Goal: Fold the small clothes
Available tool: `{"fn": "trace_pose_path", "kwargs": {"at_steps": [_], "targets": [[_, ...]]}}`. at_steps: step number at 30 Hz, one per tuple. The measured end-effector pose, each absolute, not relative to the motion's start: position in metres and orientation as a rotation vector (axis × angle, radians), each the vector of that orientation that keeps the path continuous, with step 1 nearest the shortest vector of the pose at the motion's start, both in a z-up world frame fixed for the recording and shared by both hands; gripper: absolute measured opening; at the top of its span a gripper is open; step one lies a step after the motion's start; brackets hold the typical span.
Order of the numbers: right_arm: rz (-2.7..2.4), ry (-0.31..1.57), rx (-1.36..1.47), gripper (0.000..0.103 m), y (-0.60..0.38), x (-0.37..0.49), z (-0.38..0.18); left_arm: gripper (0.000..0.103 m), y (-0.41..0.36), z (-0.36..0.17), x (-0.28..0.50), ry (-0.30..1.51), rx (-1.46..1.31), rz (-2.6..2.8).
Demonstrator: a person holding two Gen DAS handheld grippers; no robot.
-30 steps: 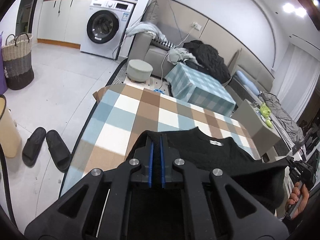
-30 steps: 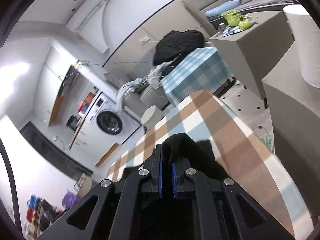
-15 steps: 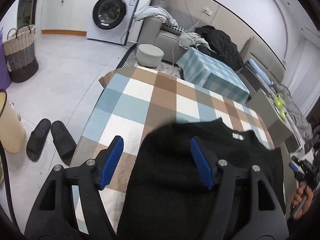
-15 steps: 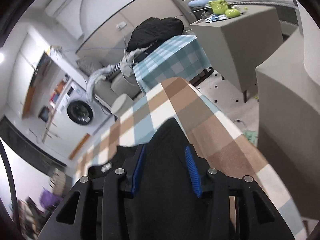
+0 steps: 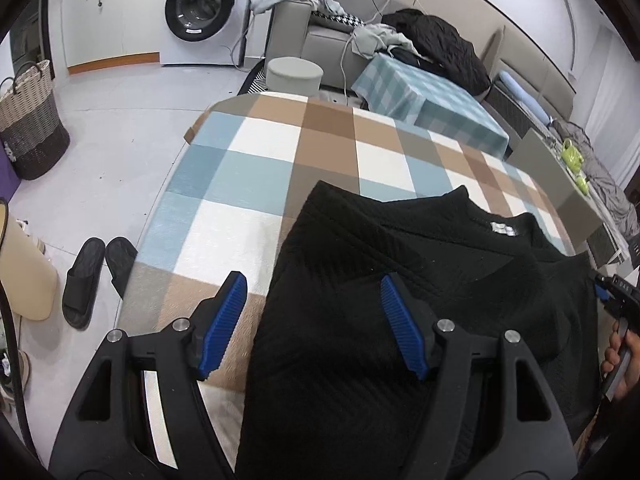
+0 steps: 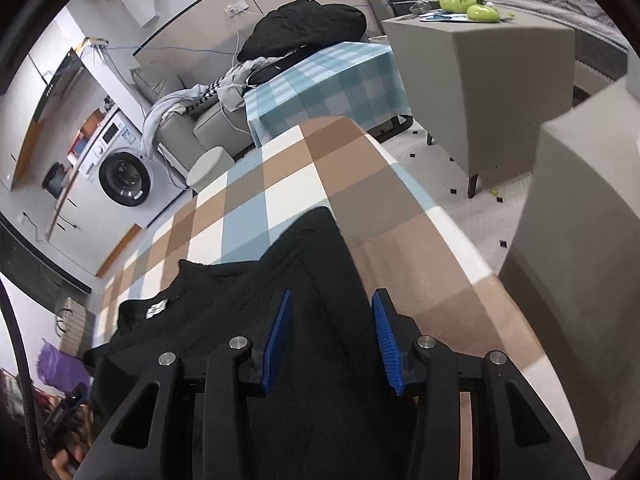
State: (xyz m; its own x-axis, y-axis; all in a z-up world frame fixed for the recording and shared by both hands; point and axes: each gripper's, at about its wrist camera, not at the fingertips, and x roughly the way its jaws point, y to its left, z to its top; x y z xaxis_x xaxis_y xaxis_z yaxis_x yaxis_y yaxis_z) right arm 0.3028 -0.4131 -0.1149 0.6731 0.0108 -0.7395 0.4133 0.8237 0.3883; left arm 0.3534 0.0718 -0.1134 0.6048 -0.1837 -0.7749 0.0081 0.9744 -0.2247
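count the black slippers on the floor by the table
2. Both black slide slippers sit side by side on the pale floor left of the checked table: one further out, the other partly tucked under the table edge. More could be hidden beneath it.

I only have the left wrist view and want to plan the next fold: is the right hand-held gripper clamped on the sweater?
Observer: No. In the right wrist view the right hand-held gripper stands open. Fabric of the black sweater lies between its blue pads, which do not press it.
Operator: Does that side of the sweater hang off the table?
Observer: No. That edge lies flat on the checked tablecloth, with bare cloth beyond it before the table's edge.
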Motion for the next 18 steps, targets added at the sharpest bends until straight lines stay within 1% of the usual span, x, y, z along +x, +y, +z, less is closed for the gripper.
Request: {"fn": "trace_pose_path", "kwargs": {"at_steps": [1,2,4,5,6,7,9,10,12,13,14,15,17,18], "targets": [[-0.244,0.803,0.550,0.039,-0.411,0.305,-0.115,0.067,0.070,-0.115,0.356,0.919,-0.203,-0.113],[-0.260,0.796,0.506,0.026,-0.407,0.308,-0.115,0.067,0.068,-0.118,0.360,0.927,-0.199,-0.111],[-0.254,0.777,0.482,0.007,-0.404,0.308,-0.112,0.061,0.066,-0.122,0.365,0.933,-0.200,-0.115],[-0.248,0.756,0.472,0.005,-0.404,0.306,-0.108,0.054,0.065,-0.123,0.367,0.936,-0.200,-0.121],[-0.238,0.718,0.471,0.005,-0.404,0.301,-0.102,0.050,0.063,-0.124,0.368,0.938,-0.195,-0.125],[-0.209,0.660,0.489,0.004,-0.406,0.293,-0.093,0.048,0.062,-0.124,0.369,0.938,-0.186,-0.122],[-0.163,0.532,0.530,0.004,-0.412,0.277,-0.076,0.041,0.060,-0.125,0.372,0.932,-0.162,-0.120],[-0.191,0.501,0.533,0.003,-0.416,0.272,-0.070,0.038,0.059,-0.126,0.373,0.932,-0.158,-0.120],[-0.269,0.517,0.561,0.003,-0.428,0.273,-0.070,0.028,0.060,-0.128,0.376,0.940,-0.161,-0.113],[-0.291,0.556,0.590,0.003,-0.434,0.277,-0.077,0.024,0.060,-0.129,0.377,0.937,-0.166,-0.115],[-0.303,0.578,0.607,0.003,-0.438,0.280,-0.082,0.016,0.061,-0.129,0.378,0.930,-0.166,-0.117],[-0.322,0.592,0.616,0.003,-0.440,0.281,-0.087,0.012,0.061,-0.128,0.378,0.927,-0.158,-0.111],[-0.340,0.629,0.621,0.003,-0.441,0.283,-0.095,0.006,0.062,-0.128,0.378,0.918,-0.155,-0.111],[-0.333,0.639,0.631,0.003,-0.441,0.284,-0.098,0.006,0.063,-0.127,0.378,0.916,-0.157,-0.109]]}}
